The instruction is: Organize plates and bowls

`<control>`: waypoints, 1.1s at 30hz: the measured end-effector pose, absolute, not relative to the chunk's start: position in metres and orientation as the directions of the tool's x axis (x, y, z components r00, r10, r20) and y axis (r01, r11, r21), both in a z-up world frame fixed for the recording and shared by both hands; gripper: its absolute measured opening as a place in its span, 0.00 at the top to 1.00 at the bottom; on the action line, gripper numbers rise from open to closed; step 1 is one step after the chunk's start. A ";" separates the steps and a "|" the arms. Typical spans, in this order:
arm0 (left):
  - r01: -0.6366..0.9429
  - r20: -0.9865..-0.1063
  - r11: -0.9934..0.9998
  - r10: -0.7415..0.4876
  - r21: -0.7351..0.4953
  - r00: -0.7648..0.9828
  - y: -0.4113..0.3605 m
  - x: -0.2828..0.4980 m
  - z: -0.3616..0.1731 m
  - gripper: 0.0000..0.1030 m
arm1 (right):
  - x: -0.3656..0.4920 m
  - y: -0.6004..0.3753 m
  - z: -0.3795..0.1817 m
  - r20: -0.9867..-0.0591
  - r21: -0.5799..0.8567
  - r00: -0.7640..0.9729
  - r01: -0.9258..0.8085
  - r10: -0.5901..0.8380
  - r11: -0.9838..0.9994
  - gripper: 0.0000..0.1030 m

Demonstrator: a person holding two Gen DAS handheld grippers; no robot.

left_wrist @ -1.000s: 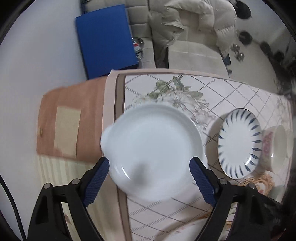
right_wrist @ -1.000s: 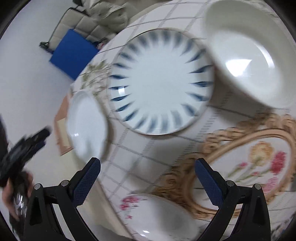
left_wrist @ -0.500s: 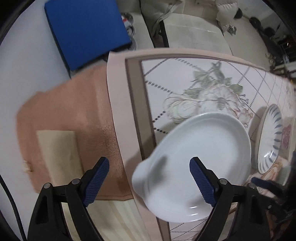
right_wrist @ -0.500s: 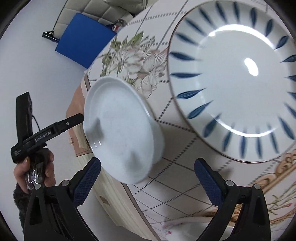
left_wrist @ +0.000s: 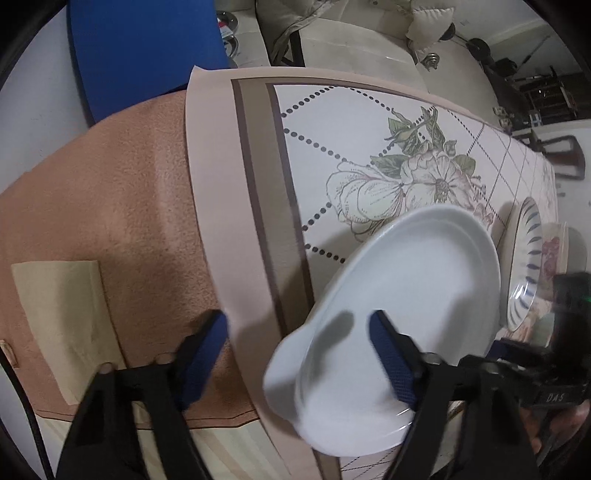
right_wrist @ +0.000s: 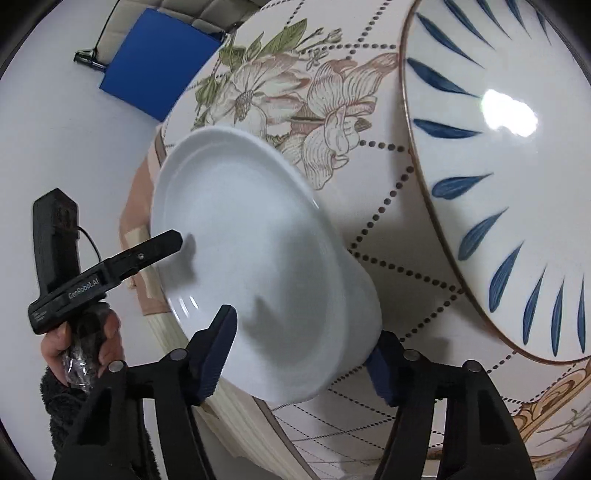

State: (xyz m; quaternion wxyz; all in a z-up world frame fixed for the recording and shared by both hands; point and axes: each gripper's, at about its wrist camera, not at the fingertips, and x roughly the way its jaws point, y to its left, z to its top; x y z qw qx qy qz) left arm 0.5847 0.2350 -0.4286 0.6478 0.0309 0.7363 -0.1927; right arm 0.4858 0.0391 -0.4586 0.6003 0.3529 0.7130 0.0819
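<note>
Both grippers, left gripper and right gripper, closed in on white dish, jaws narrowing around handles.

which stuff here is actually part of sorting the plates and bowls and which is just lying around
Part of the job:
white dish
blue-leaf plate
pink-flowered bowl

Just lying about:
blue board
pale jacket
tan cloth
</note>
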 end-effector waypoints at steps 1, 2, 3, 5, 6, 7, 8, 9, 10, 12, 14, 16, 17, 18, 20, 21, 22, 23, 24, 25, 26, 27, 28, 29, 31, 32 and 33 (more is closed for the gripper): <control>0.291 -0.962 0.921 -0.217 -0.258 -0.165 0.235 0.584 -0.427 0.53 | 0.485 0.041 -0.459 -0.801 0.539 -0.028 0.402 0.598 0.740 0.35; 0.282 -0.954 0.917 -0.239 -0.283 -0.180 0.236 0.583 -0.427 0.63 | 0.485 0.042 -0.459 -0.801 0.539 -0.029 0.399 0.598 0.742 0.36; 0.281 -0.955 0.918 -0.238 -0.281 -0.177 0.235 0.581 -0.428 0.63 | 0.486 0.043 -0.459 -0.800 0.540 -0.029 0.398 0.599 0.741 0.38; 0.287 -0.957 0.917 -0.234 -0.277 -0.173 0.235 0.581 -0.427 0.63 | 0.485 0.044 -0.460 -0.801 0.542 -0.025 0.394 0.599 0.742 0.41; 0.282 -0.956 0.918 -0.237 -0.278 -0.171 0.236 0.582 -0.427 0.63 | 0.485 0.044 -0.460 -0.800 0.544 -0.023 0.395 0.600 0.740 0.42; 0.277 -0.955 0.919 -0.242 -0.282 -0.169 0.237 0.583 -0.427 0.63 | 0.486 0.039 -0.460 -0.798 0.547 -0.020 0.393 0.602 0.739 0.45; 0.273 -0.954 0.918 -0.248 -0.286 -0.168 0.238 0.583 -0.427 0.63 | 0.485 0.038 -0.460 -0.798 0.550 -0.014 0.389 0.602 0.739 0.48; 0.270 -0.953 0.918 -0.253 -0.292 -0.167 0.240 0.584 -0.427 0.63 | 0.483 0.036 -0.459 -0.799 0.552 -0.007 0.388 0.601 0.738 0.51; 0.266 -0.950 0.916 -0.264 -0.301 -0.169 0.242 0.583 -0.428 0.63 | 0.481 0.034 -0.459 -0.801 0.554 0.007 0.387 0.599 0.737 0.57; 0.237 -0.936 0.909 -0.305 -0.342 -0.178 0.249 0.584 -0.429 0.63 | 0.478 0.025 -0.460 -0.796 0.563 0.023 0.396 0.605 0.725 0.72; 0.208 -0.919 0.900 -0.347 -0.383 -0.187 0.253 0.586 -0.431 0.63 | 0.474 0.015 -0.468 -0.769 0.595 0.045 0.414 0.637 0.689 0.81; 0.181 -0.901 0.888 -0.388 -0.422 -0.196 0.257 0.586 -0.434 0.63 | 0.470 0.011 -0.474 -0.730 0.637 0.068 0.427 0.680 0.642 0.83; 0.173 -0.892 0.882 -0.405 -0.439 -0.202 0.259 0.587 -0.435 0.63 | 0.468 0.011 -0.476 -0.722 0.645 0.071 0.427 0.688 0.634 0.83; 0.173 -0.889 0.879 -0.409 -0.444 -0.206 0.259 0.587 -0.434 0.63 | 0.468 0.012 -0.478 -0.715 0.654 0.075 0.426 0.696 0.625 0.83; 0.187 -0.894 0.881 -0.396 -0.434 -0.209 0.257 0.587 -0.432 0.62 | 0.468 0.011 -0.479 -0.706 0.663 0.089 0.431 0.702 0.612 0.83; 0.198 -0.901 0.886 -0.381 -0.420 -0.206 0.253 0.587 -0.432 0.62 | 0.467 0.010 -0.479 -0.705 0.663 0.087 0.433 0.704 0.611 0.83; 0.207 -0.908 0.890 -0.367 -0.406 -0.201 0.251 0.587 -0.430 0.62 | 0.468 0.011 -0.480 -0.704 0.663 0.085 0.433 0.705 0.610 0.82; 0.214 -0.917 0.897 -0.351 -0.388 -0.191 0.248 0.586 -0.429 0.62 | 0.469 0.010 -0.480 -0.703 0.664 0.084 0.434 0.706 0.609 0.82; 0.224 -0.926 0.902 -0.334 -0.369 -0.179 0.247 0.583 -0.427 0.62 | 0.470 0.010 -0.480 -0.702 0.664 0.083 0.435 0.707 0.609 0.83; 0.246 -0.941 0.910 -0.302 -0.333 -0.155 0.243 0.579 -0.425 0.64 | 0.471 0.011 -0.480 -0.705 0.662 0.081 0.431 0.705 0.613 0.83; 0.266 -0.953 0.916 -0.272 -0.300 -0.135 0.240 0.577 -0.424 0.69 | 0.471 0.010 -0.480 -0.712 0.656 0.075 0.424 0.698 0.624 0.87; 0.277 -0.963 0.923 -0.243 -0.265 -0.114 0.238 0.575 -0.423 0.71 | 0.471 0.009 -0.479 -0.723 0.648 0.075 0.418 0.686 0.637 0.90; 0.269 -0.963 0.925 -0.246 -0.267 -0.111 0.243 0.574 -0.422 0.72 | 0.470 0.007 -0.477 -0.724 0.648 0.076 0.415 0.686 0.638 0.90; 0.258 -0.962 0.927 -0.253 -0.272 -0.105 0.245 0.573 -0.421 0.73 | 0.470 0.007 -0.475 -0.731 0.645 0.080 0.408 0.678 0.647 0.90; 0.247 -0.961 0.929 -0.261 -0.275 -0.089 0.248 0.569 -0.421 0.73 | 0.470 0.007 -0.472 -0.745 0.636 0.083 0.391 0.662 0.666 0.90; 0.243 -0.962 0.931 -0.260 -0.271 -0.080 0.249 0.567 -0.420 0.73 | 0.469 0.008 -0.471 -0.747 0.635 0.085 0.384 0.659 0.670 0.90; 0.243 -0.964 0.933 -0.256 -0.265 -0.070 0.248 0.564 -0.420 0.73 | 0.469 0.008 -0.471 -0.749 0.635 0.085 0.378 0.657 0.674 0.90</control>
